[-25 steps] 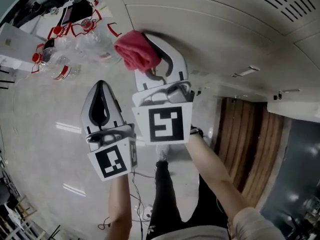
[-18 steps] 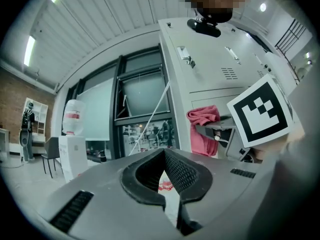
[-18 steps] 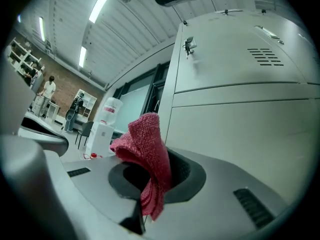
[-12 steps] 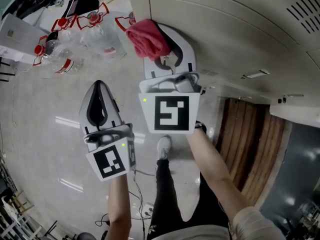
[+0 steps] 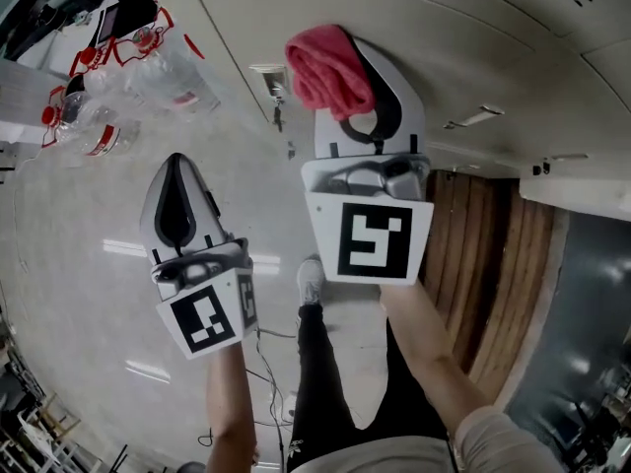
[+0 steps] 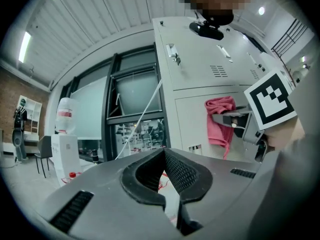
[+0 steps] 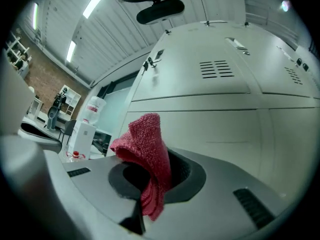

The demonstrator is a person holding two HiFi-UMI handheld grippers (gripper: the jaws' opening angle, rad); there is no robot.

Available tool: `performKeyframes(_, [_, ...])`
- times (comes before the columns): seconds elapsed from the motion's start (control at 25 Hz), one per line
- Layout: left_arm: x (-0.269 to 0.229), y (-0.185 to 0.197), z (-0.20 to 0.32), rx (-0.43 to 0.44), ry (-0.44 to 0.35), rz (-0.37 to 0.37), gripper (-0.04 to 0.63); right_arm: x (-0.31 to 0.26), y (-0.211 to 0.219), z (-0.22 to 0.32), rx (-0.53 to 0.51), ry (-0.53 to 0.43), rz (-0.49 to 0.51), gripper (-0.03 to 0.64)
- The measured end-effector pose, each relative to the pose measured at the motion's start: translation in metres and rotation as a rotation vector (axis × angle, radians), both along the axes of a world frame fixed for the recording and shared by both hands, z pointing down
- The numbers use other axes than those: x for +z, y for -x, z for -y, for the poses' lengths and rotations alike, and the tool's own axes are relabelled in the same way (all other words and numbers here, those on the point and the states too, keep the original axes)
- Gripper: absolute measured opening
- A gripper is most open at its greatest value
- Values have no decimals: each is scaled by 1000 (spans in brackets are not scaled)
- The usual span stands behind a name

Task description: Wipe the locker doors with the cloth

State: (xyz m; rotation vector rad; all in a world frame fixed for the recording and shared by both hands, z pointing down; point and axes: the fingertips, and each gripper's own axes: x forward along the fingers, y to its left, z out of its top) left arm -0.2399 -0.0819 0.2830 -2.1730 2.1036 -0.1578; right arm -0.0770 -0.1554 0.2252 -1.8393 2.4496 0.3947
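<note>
A red cloth (image 5: 330,67) is bunched at the tip of my right gripper (image 5: 359,65), which is shut on it and held up against the grey locker doors (image 5: 473,37). In the right gripper view the cloth (image 7: 147,154) sticks up from between the jaws, with the vented locker door (image 7: 215,84) right behind it. My left gripper (image 5: 177,170) hangs lower left, away from the lockers, shut with nothing in it. The left gripper view shows its closed tips (image 6: 164,156) and, beyond them, the cloth (image 6: 220,124) against a locker door (image 6: 200,69).
Several plastic bottles with red bands (image 5: 108,97) lie on the floor at upper left. A door latch (image 5: 271,82) sits left of the cloth. A wooden panel (image 5: 483,284) runs below the lockers. The person's legs (image 5: 335,382) are underneath. A water dispenser (image 6: 62,134) stands at the left.
My right gripper has carried the cloth to the right along the locker face. The left gripper has barely shifted, staying shut and low.
</note>
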Motion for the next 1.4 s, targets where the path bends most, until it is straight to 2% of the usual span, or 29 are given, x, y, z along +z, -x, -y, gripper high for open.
performKeyframes(0.32, [6,-65,8,85,-3,-35,17,2,-103,-14,143,-9,-41,29])
performKeyframes(0.44, [13,-83,10,97,16,-26,17,3,-129,-18,174,-14,-33,29])
performKeyframes(0.56, [13,-96,12,108,2,-50,17,4,-143,-20,171,-10,-6,29])
performKeyframes(0.84, [14,-100,15,89,10,-33,17,6,-166,-23,200,-19,-44,29])
performKeyframes(1.04, [11,-95,14,83,3,-35,16,8,-170,-23,199,-9,12,29])
performKeyframes(1.16, [12,-87,11,70,5,-36,17,8,-170,-22,214,-3,13,29])
performKeyframes(1.28, [13,-76,8,56,9,-38,17,8,-166,-24,214,12,-22,29])
performKeyframes(1.4, [9,-60,5,39,-1,-45,17,7,-139,-31,151,15,-24,29])
